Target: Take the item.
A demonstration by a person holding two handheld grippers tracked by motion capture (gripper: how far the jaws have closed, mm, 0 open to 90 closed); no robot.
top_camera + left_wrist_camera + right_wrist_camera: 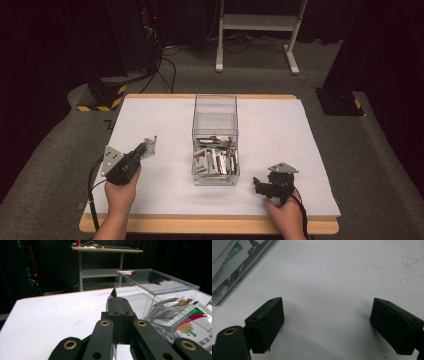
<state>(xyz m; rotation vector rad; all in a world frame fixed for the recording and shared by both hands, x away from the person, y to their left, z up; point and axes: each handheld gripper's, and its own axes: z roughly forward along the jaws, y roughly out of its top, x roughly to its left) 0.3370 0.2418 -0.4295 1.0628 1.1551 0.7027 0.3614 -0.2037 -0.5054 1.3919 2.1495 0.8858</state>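
White worktop (pixel 280 135) with a wooden edge, spread across the middle of the high view, grey floor all round. Beyond it at 12 o'clock, a white-legged frame (pixel 257 30); at 10 o'clock, a black base with yellow-and-black striping (pixel 102 97).

On the worktop centre, a clear box (pixel 215 140), long axis running 12 to 6 o'clock, far half bare, near half piled with white packets (pixel 216 160) printed in red and green. Seen again in the left gripper view at 3 o'clock, packets (pixel 190 322) pressed against the clear wall (pixel 160 297).

At 8 o'clock from the box, left claw (pixel 148 148) gripped by a hand (pixel 121 192), pointing toward 1 o'clock, pinched on one flat silvery packet (pixel 150 146) lifted off the worktop. In the left gripper view, jaws pressed together, a thin edge of that packet (pixel 114 293), red and green, sticking up past the tips.

At 4 o'clock from the box, right claw (pixel 257 184) in the other hand (pixel 287 215), low over the worktop, near the box's front corner. In the right gripper view, right claw (pixel 327 325) spread wide, bare white surface (pixel 332 277) between the jaws, box corner with packets (pixel 229 262) at 10 o'clock.
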